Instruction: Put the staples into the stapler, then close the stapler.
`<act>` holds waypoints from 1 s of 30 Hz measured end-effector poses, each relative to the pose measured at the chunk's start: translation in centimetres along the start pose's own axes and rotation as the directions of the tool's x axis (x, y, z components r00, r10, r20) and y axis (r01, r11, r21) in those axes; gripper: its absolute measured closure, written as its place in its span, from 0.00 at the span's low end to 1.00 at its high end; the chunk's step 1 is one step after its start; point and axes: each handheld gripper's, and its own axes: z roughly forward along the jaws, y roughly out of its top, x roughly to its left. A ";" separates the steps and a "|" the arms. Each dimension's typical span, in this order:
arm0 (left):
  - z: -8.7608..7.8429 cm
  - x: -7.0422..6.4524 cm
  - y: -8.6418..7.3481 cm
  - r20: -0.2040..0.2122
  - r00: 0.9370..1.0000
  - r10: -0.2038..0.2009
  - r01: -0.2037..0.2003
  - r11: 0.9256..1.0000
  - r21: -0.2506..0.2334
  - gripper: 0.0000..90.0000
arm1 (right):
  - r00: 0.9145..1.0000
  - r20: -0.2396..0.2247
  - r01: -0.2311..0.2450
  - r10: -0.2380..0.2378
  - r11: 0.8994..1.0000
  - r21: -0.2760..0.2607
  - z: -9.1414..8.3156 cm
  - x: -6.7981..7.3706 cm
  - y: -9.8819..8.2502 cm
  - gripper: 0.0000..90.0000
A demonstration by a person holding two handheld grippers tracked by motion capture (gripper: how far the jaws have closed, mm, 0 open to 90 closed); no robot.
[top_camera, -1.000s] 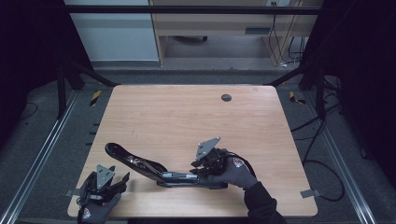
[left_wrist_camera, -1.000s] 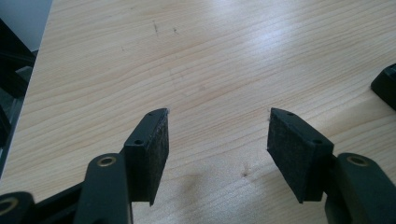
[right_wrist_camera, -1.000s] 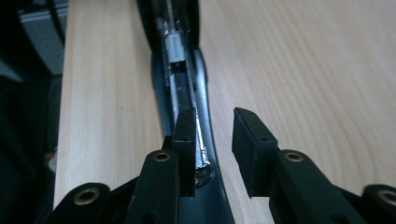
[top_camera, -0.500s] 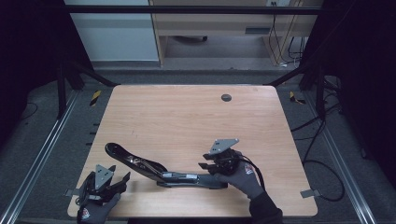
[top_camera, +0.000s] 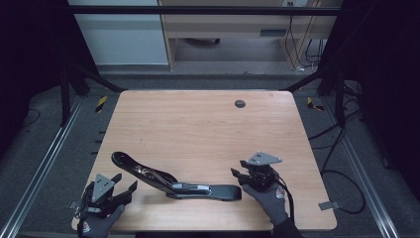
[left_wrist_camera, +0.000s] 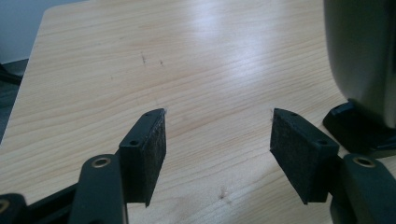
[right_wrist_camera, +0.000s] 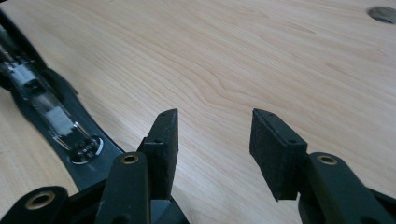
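A long black stapler (top_camera: 173, 182) lies opened out on the wooden table (top_camera: 198, 129), its arm raised toward the left. It runs along the left edge of the right gripper view as stapler (right_wrist_camera: 56, 116). My right gripper (top_camera: 237, 176) sits just right of the stapler's base end. Its jaws have just been opening and stand open with nothing between them, seen close as gripper (right_wrist_camera: 215, 135). My left gripper (top_camera: 126, 181) rests at the front left corner, open and a touch wider than before, over bare wood as gripper (left_wrist_camera: 217, 133). The stapler's arm (left_wrist_camera: 359, 60) rises at its right.
A round dark cable hole (top_camera: 240, 103) is set in the table's far side, also seen as hole (right_wrist_camera: 383, 13). Metal frame rails (top_camera: 44, 163) run along both sides of the table. A cabinet (top_camera: 124, 34) and a desk stand beyond the far edge.
My right gripper has let go of the stapler's base and slid to the right, its jaws spreading wide. The stapler and the left gripper stay where they were.
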 end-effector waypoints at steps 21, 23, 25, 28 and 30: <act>-2.0 -0.8 1.5 0.048 0.998 0.036 -0.033 0.997 -0.063 0.35 | 0.994 0.081 -0.071 0.071 0.997 -0.005 -1.9 -0.5 -4.2 0.62; -2.2 -0.9 1.7 0.055 0.998 0.042 -0.039 0.997 -0.067 0.34 | 0.994 0.077 -0.075 0.074 0.997 0.003 -1.9 -0.3 -4.2 0.62; -2.4 -1.0 1.9 0.058 0.997 0.048 -0.044 0.996 -0.074 0.34 | 0.994 0.077 -0.075 0.075 0.997 0.008 -1.8 -0.1 -4.3 0.63; -2.7 -1.1 2.1 0.063 0.997 0.054 -0.049 0.996 -0.080 0.33 | 0.995 0.068 -0.076 0.075 0.997 0.011 -1.9 0.0 -4.3 0.64; -2.8 -1.1 2.2 0.064 0.997 0.052 -0.047 0.995 -0.084 0.33 | 0.995 0.063 -0.072 0.072 0.997 0.009 -1.9 0.2 -4.3 0.65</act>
